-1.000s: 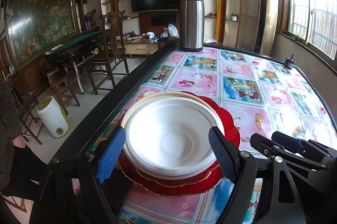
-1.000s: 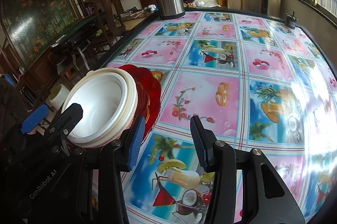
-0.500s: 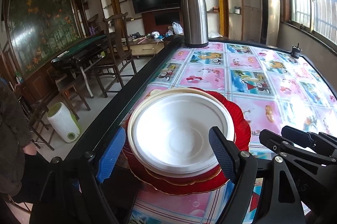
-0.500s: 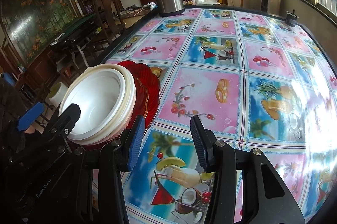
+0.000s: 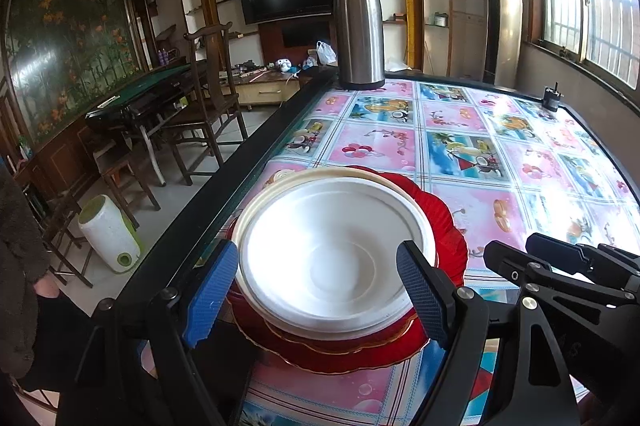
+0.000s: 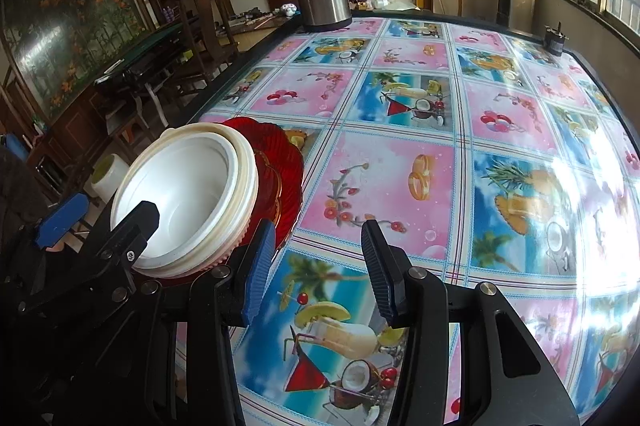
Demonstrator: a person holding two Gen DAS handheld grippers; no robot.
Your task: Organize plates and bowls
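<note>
A stack stands near the table's left edge: white bowls nested on red plates. It also shows in the right wrist view, with the bowls on the red plates. My left gripper is open and empty, its fingers either side of the near part of the bowls, just above them. My right gripper is open and empty over the tablecloth, right of the stack. The right gripper also shows in the left wrist view.
A steel thermos stands at the table's far left corner. A small dark object sits at the far right edge. The table has a colourful patterned cloth. Chairs and a white bin stand on the floor to the left.
The left gripper has drawn back and risen slightly from the stack, still open. The right gripper has barely moved. The stack has not moved.
</note>
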